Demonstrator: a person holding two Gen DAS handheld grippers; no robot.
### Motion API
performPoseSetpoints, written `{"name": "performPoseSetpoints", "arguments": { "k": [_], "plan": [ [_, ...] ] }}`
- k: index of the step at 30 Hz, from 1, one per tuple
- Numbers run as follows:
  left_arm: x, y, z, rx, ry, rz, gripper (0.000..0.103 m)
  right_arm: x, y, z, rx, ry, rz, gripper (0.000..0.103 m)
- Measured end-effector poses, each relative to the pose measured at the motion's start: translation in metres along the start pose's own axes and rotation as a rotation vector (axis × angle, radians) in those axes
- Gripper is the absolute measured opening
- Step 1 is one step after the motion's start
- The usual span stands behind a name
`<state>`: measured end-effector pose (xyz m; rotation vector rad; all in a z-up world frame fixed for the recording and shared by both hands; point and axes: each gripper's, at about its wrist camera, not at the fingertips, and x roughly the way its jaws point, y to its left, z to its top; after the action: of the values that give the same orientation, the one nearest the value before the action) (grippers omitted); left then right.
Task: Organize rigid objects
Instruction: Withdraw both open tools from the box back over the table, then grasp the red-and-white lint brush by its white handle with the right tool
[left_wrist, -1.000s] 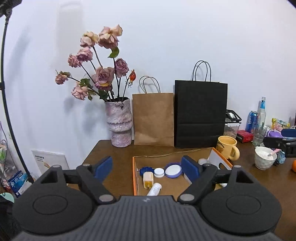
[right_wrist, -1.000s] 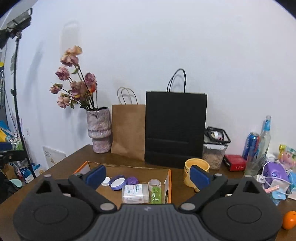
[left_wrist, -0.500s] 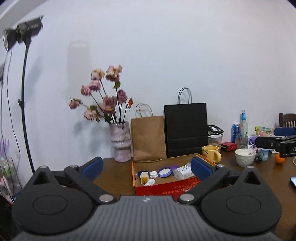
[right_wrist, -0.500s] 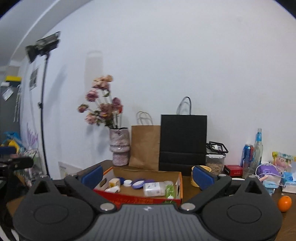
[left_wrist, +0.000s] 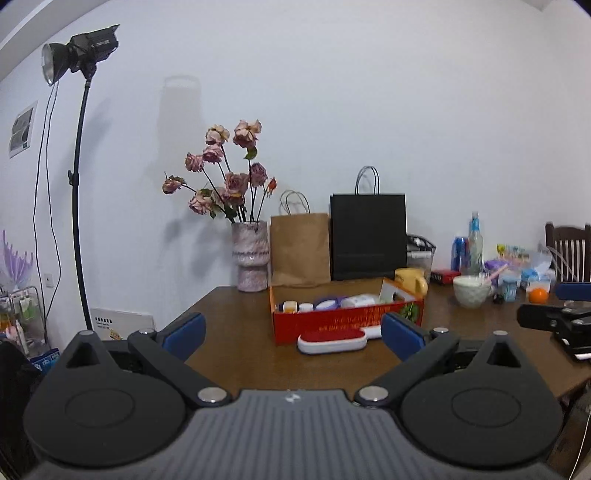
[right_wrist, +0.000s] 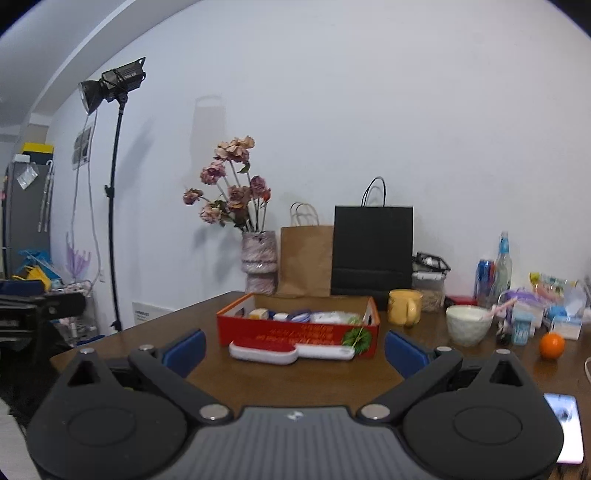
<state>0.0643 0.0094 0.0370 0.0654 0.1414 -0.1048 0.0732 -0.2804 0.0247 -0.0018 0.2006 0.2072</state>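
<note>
A red cardboard box (left_wrist: 347, 316) (right_wrist: 295, 330) stands on the brown table and holds several small jars, lids and bottles. A white and red lint brush (left_wrist: 332, 340) (right_wrist: 269, 350) lies on the table against the box's front side. My left gripper (left_wrist: 291, 332) is open and empty, well back from the box near the table's front edge. My right gripper (right_wrist: 293, 349) is open and empty, also back from the box. The right gripper also shows at the right edge of the left wrist view (left_wrist: 554, 321).
A vase of dried roses (left_wrist: 251, 258), a brown paper bag (left_wrist: 300, 254) and a black bag (left_wrist: 367, 236) stand behind the box. A yellow mug (right_wrist: 404, 306), white bowl (right_wrist: 467, 323), orange (right_wrist: 552, 345), bottles and a phone (right_wrist: 563, 424) are to the right. A light stand (left_wrist: 79, 184) stands left.
Both grippers have pulled back and down from over the box to the table's front edge. The box now looks smaller, and the lint brush in front of it has come into view.
</note>
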Motion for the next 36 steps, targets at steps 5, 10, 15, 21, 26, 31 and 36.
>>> {"name": "performPoseSetpoints", "arguments": {
  "k": [5,10,15,21,26,31,36],
  "plan": [
    [0.002,0.002,0.006,-0.035,-0.025,0.003,0.103,0.009,-0.008,-0.004,0.037,0.003,-0.054,0.103],
    [0.022,-0.001,0.0,-0.033,0.03,0.003,0.103,0.026,-0.023,-0.012,0.069,0.032,-0.059,0.103],
    [0.064,-0.001,-0.006,-0.039,0.113,0.016,0.103,0.062,-0.043,-0.018,0.097,0.09,-0.097,0.103],
    [0.13,0.001,-0.002,-0.071,0.17,-0.007,0.103,0.126,-0.068,-0.009,0.097,0.144,-0.13,0.102],
    [0.201,0.003,-0.001,-0.088,0.251,-0.049,0.103,0.203,-0.088,0.002,0.06,0.193,-0.147,0.089],
    [0.276,0.006,-0.005,-0.113,0.326,-0.065,0.086,0.29,-0.109,0.007,0.09,0.286,-0.092,0.06],
    [0.342,0.013,-0.021,-0.153,0.457,-0.094,0.066,0.357,-0.12,-0.005,0.105,0.374,-0.07,0.041]
  ]
}}
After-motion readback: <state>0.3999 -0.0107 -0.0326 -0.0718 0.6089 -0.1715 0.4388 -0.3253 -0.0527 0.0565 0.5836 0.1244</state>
